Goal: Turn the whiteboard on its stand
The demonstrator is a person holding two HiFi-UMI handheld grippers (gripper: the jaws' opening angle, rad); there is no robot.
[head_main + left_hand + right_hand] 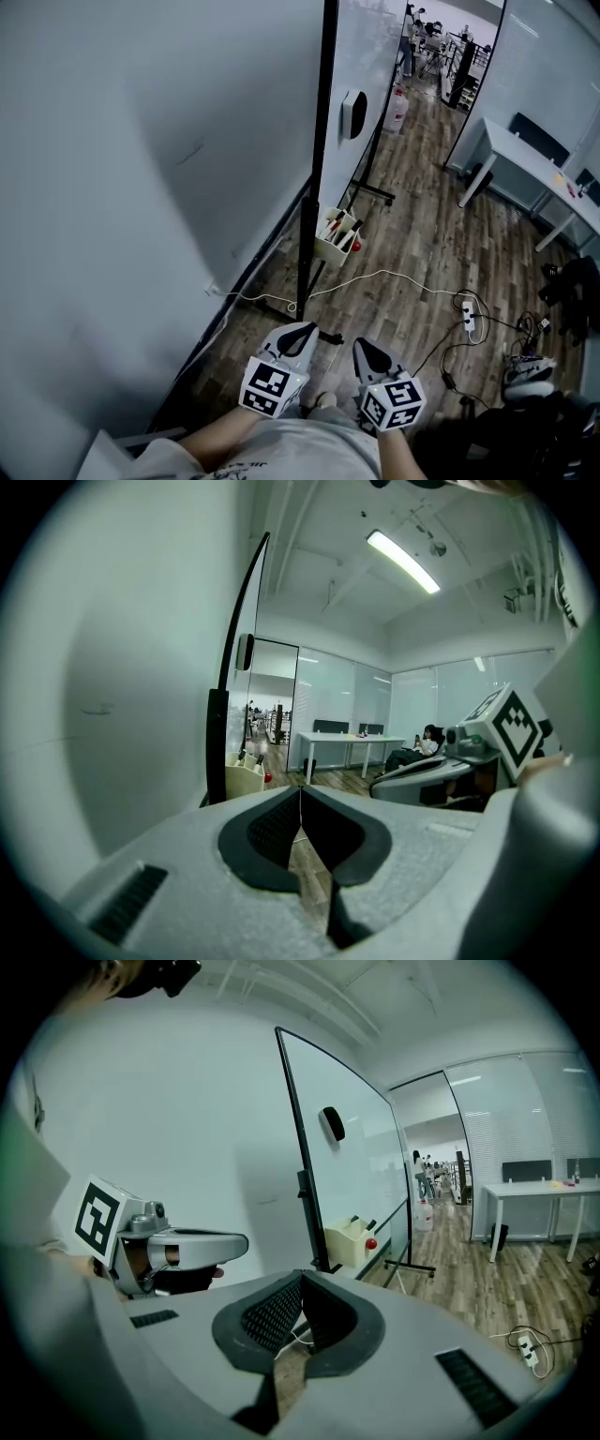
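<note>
Near the bottom of the head view, the left gripper (302, 330) and the right gripper (364, 349) sit side by side just in front of the person's torso, close together but not touching. Both point forward over the wooden floor (412, 234). In the left gripper view the left gripper's jaws are clenched tip to tip with nothing between them. The right gripper view shows the same of the right gripper: tips together, empty.

The whiteboard (367, 47) stands ahead of both grippers, well apart from them and touched by neither. It is seen nearly edge-on, so its black frame edge (322, 141) runs as an upright line down the middle of the head view. A white wall (122, 187) fills the left side, and the board face looks right. A dark eraser (353, 113) clings to that face. Low on the stand, beside the near post, hangs a cream bin (336, 239) holding markers. In the right gripper view a small red thing (371, 1243) shows at that bin's right side. One black stand foot (377, 193) reaches out to the right further off.

A white cable (394, 276) snakes across the floor from the stand's base to a power strip (467, 317) on the right. A white table (525, 155) stands far right.
</note>
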